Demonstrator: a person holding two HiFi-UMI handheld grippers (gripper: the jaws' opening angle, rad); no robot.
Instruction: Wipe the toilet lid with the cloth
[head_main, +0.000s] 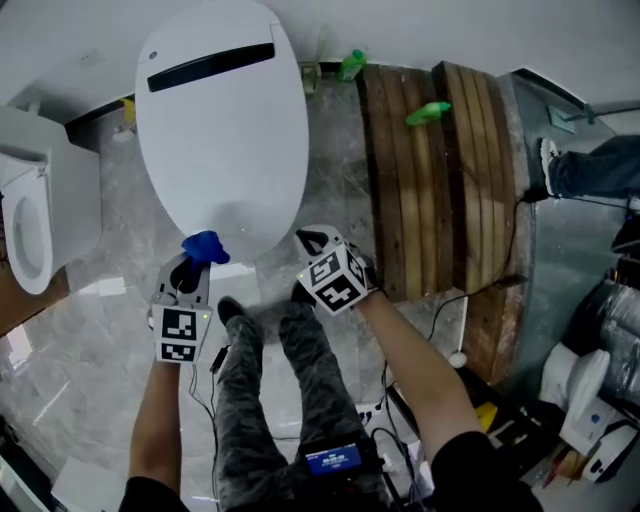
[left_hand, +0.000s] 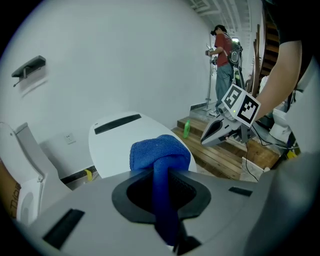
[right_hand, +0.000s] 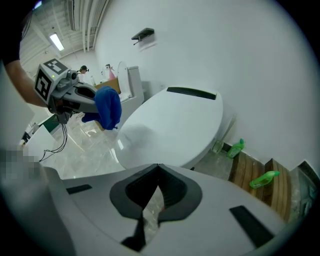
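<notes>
L gripper (head_main: 193, 268) is clamped on the blue cloth (head_main: 205, 246). A twisted strip runs down btw the jaws, and a bunched wad sticks out past the tips. The wad sits at the front edge of the white lid (head_main: 220, 130), left of centre in the head view. Can't tell if it touches. The lid is down, w/ a dark slot near its back edge, by the wall.

R gripper (head_main: 314, 240) is empty, jaws together w/ tips meeting and nothing btw them. It's at the right side of the lid's front edge, angled down, apart from L gripper.

The grey marble floor (head_main: 110, 330) carries the rest. A 2nd toilet (head_main: 35, 215) stands toward the floor's left edge, near the wall. A wooden platform (head_main: 430, 180) lies right of the lid. One green bottle (head_main: 352, 65) stands on the floor at the platform's back-left corner. Another bottle (head_main: 428, 112) lies on its side on the platform, near the back edge. The wearer's legs (head_main: 300, 370), in camo trousers, show btw the two arms. In the left gripper view, another person (left_hand: 223, 65) stands far off, past the platform.
</notes>
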